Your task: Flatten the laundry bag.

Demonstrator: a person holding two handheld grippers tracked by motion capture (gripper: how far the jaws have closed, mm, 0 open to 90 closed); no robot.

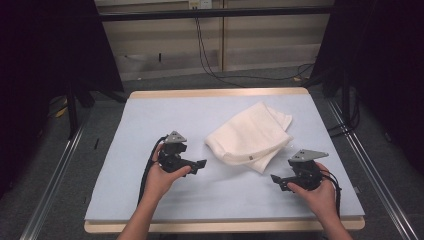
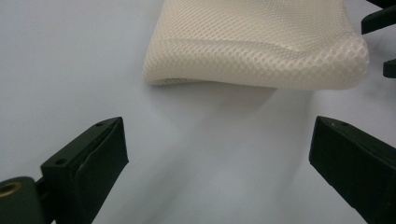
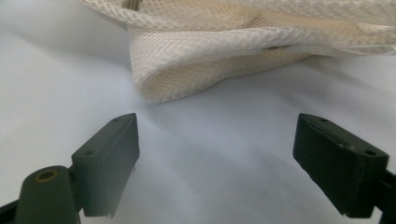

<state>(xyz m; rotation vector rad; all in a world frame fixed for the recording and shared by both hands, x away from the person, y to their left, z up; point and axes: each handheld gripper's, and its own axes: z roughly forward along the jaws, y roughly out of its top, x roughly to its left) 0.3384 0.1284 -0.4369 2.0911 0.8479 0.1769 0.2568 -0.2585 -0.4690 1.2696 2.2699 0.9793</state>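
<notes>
On the near half of the worktop (image 1: 150,115), the left gripper (image 1: 200,164) and right gripper (image 1: 276,181) stand wide and empty, flanking the folded towel (image 1: 250,136), its length running near-left to far-right; neither touches it.

we note two hand-held grippers, each with a black body. the left gripper (image 1: 202,164) carries a grey three-cornered plate on top, and a black cable trails from its rear along the forearm. the right gripper (image 1: 276,181) bears a like grey plate and a black cable looping behind the hand. we see bare forearms with no sleeves in the high view. in the gripper views the jaws are black blocks with flat matte pads; each shows small screw holes, and a brass-coloured insert sits at the lower left.
</notes>
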